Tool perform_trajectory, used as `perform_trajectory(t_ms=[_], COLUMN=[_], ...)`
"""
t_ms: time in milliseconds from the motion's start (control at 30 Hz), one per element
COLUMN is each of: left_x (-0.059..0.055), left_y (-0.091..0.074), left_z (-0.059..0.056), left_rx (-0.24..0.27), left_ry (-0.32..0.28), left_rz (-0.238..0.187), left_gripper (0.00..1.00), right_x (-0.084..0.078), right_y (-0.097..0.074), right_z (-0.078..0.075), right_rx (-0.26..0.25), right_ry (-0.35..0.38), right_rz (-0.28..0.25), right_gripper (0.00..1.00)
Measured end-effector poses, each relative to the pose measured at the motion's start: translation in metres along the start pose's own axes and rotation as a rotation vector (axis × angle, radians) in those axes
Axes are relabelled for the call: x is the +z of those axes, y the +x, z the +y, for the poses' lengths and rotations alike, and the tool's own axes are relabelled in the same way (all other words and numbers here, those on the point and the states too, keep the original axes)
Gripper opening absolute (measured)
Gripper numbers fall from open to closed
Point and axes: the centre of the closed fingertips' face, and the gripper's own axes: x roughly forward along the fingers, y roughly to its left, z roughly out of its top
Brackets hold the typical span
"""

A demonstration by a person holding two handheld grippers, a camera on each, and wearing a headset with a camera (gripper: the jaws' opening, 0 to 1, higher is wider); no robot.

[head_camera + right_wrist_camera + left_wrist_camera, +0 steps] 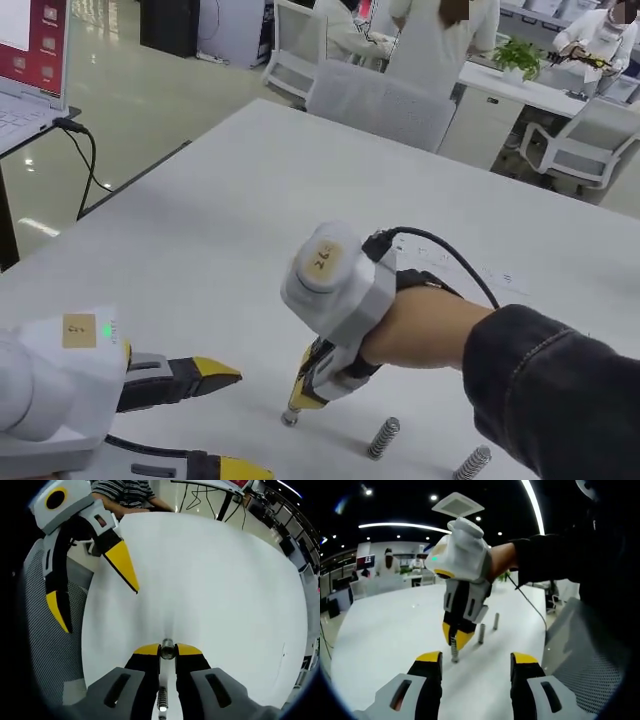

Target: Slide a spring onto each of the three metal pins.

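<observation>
Right gripper view: with left tongs (pixel 100 610) spread, the spring (pixel 168 649) pinched by the right tongs (pixel 168 653) could be flicked away if squeezed crookedly.

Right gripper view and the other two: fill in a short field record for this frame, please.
right gripper: shut on a spring, tips pointing down at the table
left gripper: open, holding nothing, aimed at the right gripper
second spring: on the table, untouched
third spring: on the table, untouched
pins: cannot tell them apart from the springs
</observation>
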Motion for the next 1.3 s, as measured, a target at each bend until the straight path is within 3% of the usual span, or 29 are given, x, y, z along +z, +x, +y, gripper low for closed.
perform_trajectory(t_ms=[433,1300], left_x=[-0.002,-0.004], left_y=[0.0,0.0], left_z=[0.0,0.001], left_rx=[0.0,-0.001], left_ry=[-0.001,-0.001], left_rz=[0.006,0.012], left_gripper=[0.49,0.49], right_x=[0.004,0.002], right_y=[0.01,0.017], right_z=[0.011,0.006], right_rx=[0.02,-0.008], right_ry=[0.002,0.007], right_rz=[0.002,0.003], right_gripper=[0.08,0.09])
